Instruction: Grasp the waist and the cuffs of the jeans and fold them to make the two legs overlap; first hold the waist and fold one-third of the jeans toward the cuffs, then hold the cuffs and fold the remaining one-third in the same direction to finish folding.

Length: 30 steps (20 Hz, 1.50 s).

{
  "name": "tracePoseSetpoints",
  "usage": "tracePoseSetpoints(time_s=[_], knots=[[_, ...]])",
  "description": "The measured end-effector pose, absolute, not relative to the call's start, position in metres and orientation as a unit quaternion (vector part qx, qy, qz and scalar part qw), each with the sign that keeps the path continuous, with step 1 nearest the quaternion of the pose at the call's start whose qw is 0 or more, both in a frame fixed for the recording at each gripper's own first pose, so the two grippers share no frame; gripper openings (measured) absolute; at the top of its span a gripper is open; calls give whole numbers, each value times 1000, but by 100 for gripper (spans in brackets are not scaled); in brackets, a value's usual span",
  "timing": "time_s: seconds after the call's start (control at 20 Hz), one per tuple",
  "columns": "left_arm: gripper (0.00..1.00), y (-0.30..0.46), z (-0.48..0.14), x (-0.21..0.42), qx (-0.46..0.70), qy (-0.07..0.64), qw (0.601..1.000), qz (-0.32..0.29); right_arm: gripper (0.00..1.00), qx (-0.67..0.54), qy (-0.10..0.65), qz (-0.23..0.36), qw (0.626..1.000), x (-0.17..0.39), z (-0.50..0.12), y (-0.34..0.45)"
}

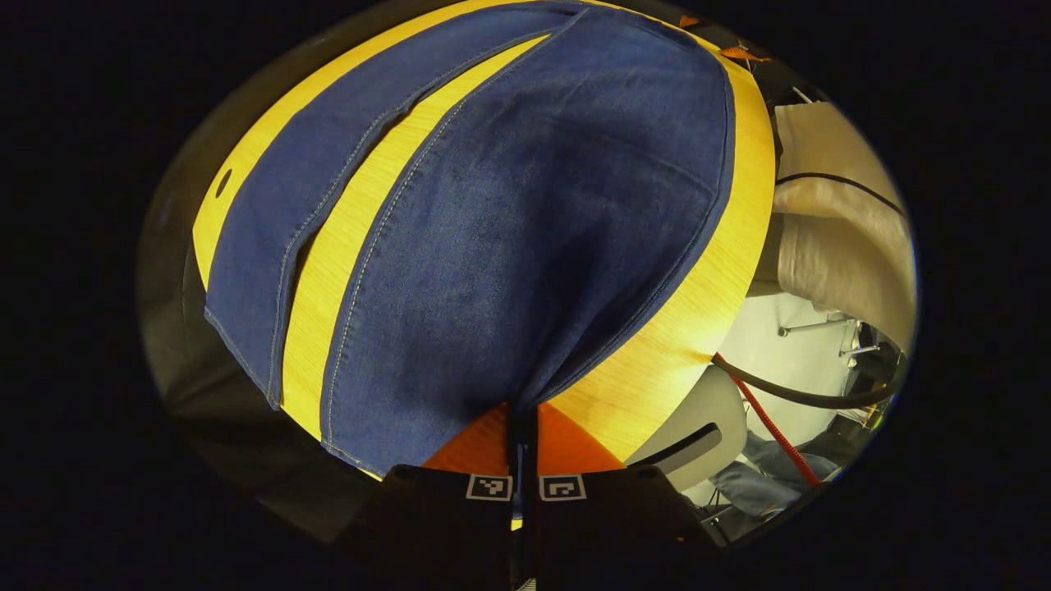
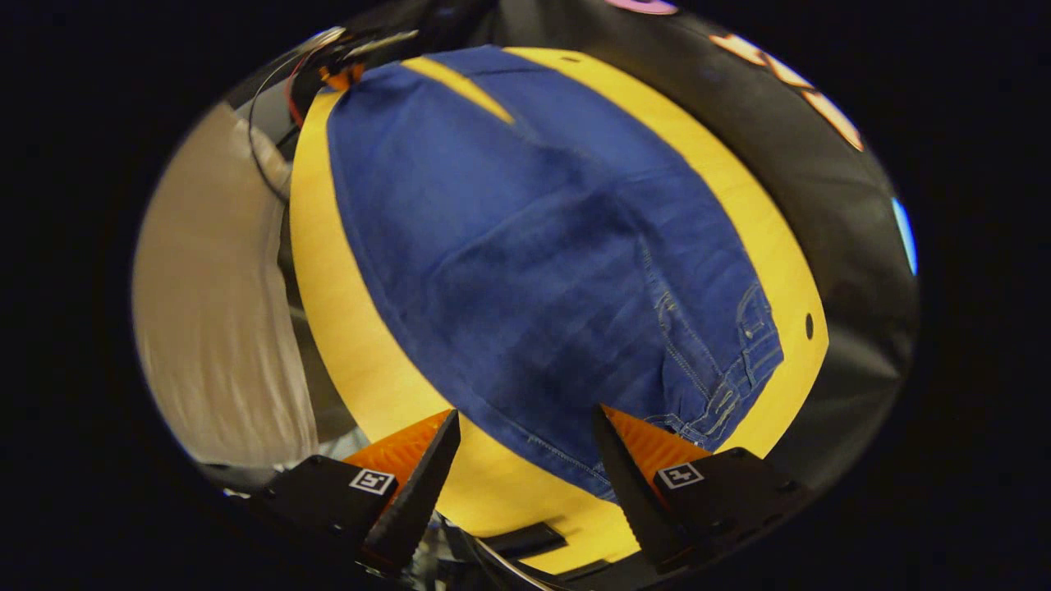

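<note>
The left gripper (image 1: 523, 439) is clamped on the jeans (image 1: 525, 246) at bottom centre; the right gripper (image 2: 525, 460), fingers apart, hovers at the waist over the desk (image 2: 493, 492).

yellow table (image 1: 681, 328), red cable (image 1: 768, 427) — white chair (image 1: 698, 410)

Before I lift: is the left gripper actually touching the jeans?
Touching. In the left gripper view the left gripper has its fingers closed together, with the jeans cuff edge pinched and bunched between them.
</note>
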State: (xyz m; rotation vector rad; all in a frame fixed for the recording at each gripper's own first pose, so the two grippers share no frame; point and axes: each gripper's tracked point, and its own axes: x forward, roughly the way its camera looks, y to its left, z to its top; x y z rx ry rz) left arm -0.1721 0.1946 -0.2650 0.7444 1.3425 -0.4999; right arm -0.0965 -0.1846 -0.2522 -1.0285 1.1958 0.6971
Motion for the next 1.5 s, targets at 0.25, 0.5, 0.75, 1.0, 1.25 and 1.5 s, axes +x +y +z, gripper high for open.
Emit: tracePoseSetpoints(time_s=[0.25, 0.5, 0.75, 1.0, 1.25, 1.5], knots=[[0, 195, -265, -172, 332, 603, 689, -226, 100, -497, 554, 332, 580, -104, -269, -200], [0, 194, -266, -172, 332, 605, 686, -229, 99, -499, 587, 336, 542, -105, -278, -209], [0, 195, -266, -172, 334, 604, 685, -234, 93, -491, 603, 339, 530, -101, -281, -206], [0, 195, -266, -172, 329, 611, 679, -241, 86, -487, 614, 324, 530, -98, -281, -207], [0, 194, -266, -171, 329, 606, 683, -242, 74, -471, 625, 304, 544, -93, -278, -207], [0, 194, -266, -172, 321, 612, 679, -249, 29, -461, 617, 283, 571, -70, -277, -209]])
